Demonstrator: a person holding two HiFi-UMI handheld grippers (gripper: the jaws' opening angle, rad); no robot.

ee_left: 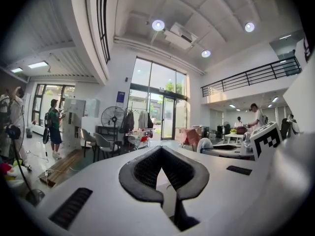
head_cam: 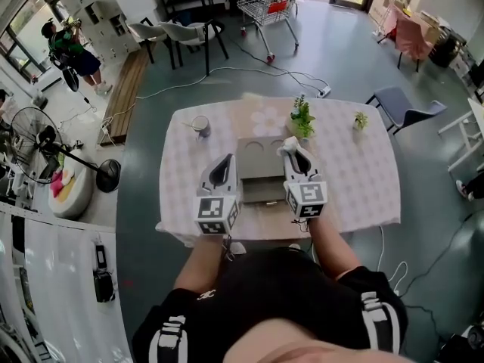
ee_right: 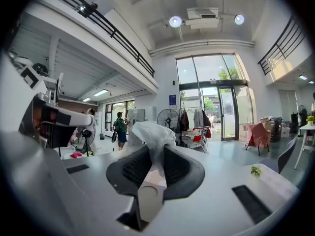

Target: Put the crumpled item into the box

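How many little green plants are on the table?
2: the larger plant stands mid-way along the table's far edge; the smaller plant sits further right. None seems hidden.

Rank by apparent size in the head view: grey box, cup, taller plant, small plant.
1. grey box
2. taller plant
3. cup and small plant: these look about alike, so unranked.

Tall windows (ee_right: 206, 97), grey floor (head_cam: 431, 203), chairs (head_cam: 189, 32), fan (head_cam: 23, 127), shopping cart (head_cam: 265, 2).
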